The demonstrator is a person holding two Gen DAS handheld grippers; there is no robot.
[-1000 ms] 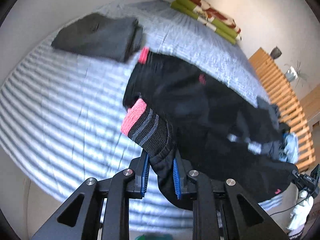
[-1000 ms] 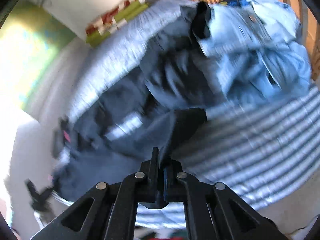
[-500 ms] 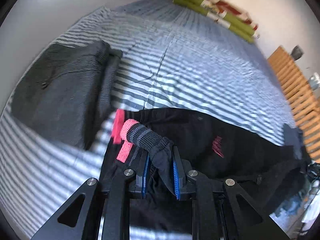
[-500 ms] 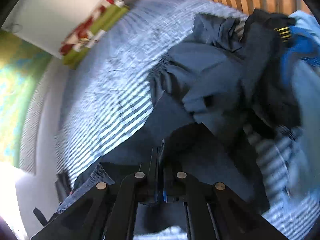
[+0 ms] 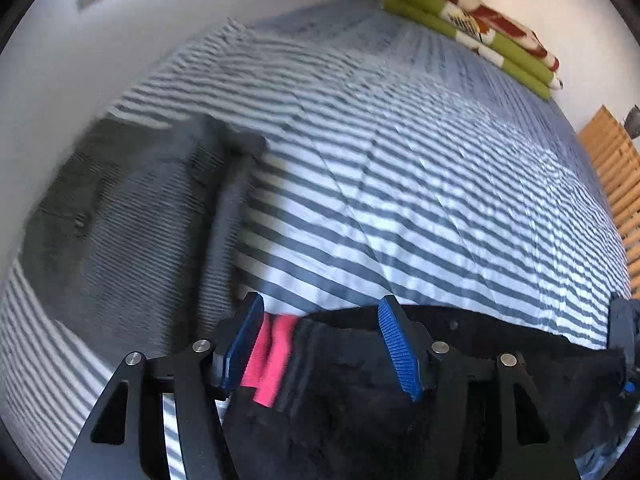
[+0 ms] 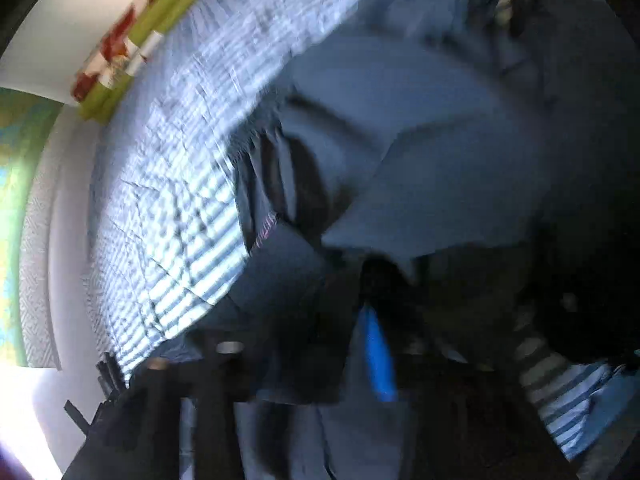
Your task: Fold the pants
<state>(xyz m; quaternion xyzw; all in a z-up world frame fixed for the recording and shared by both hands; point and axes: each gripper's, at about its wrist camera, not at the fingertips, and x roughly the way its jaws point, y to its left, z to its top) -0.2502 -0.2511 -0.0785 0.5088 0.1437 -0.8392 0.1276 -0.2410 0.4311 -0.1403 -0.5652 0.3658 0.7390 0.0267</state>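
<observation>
Left gripper (image 5: 322,340): jaws opening, blue ribbed pads (image 5: 398,350) spread wide, black pants (image 5: 360,400) lying between them but not pressed. Pink cuff bands (image 5: 270,360) of the pants just inside the left-hand pad. Pants spread flat along the near edge of the striped bedcover (image 5: 400,180), running off toward the right of the left wrist view. Folded dark grey garment (image 5: 132,220) on the cover to the left of the pants, close beside the pink cuffs. Folded green, red and white blanket (image 5: 472,28) at the far end of the bed, against the wall. Wooden slatted frame (image 5: 616,176) at the right edge. Right gripper (image 6: 320,344): heavily blurred, jaws opening, one blue pad (image 6: 378,356) visible, dark cloth between the fingers, contact not discernible. Heap of dark blue clothing (image 6: 420,140) beyond that gripper, partly covering the striped cover. Striped grey cuff (image 6: 540,364) at lower right of the right wrist view.
</observation>
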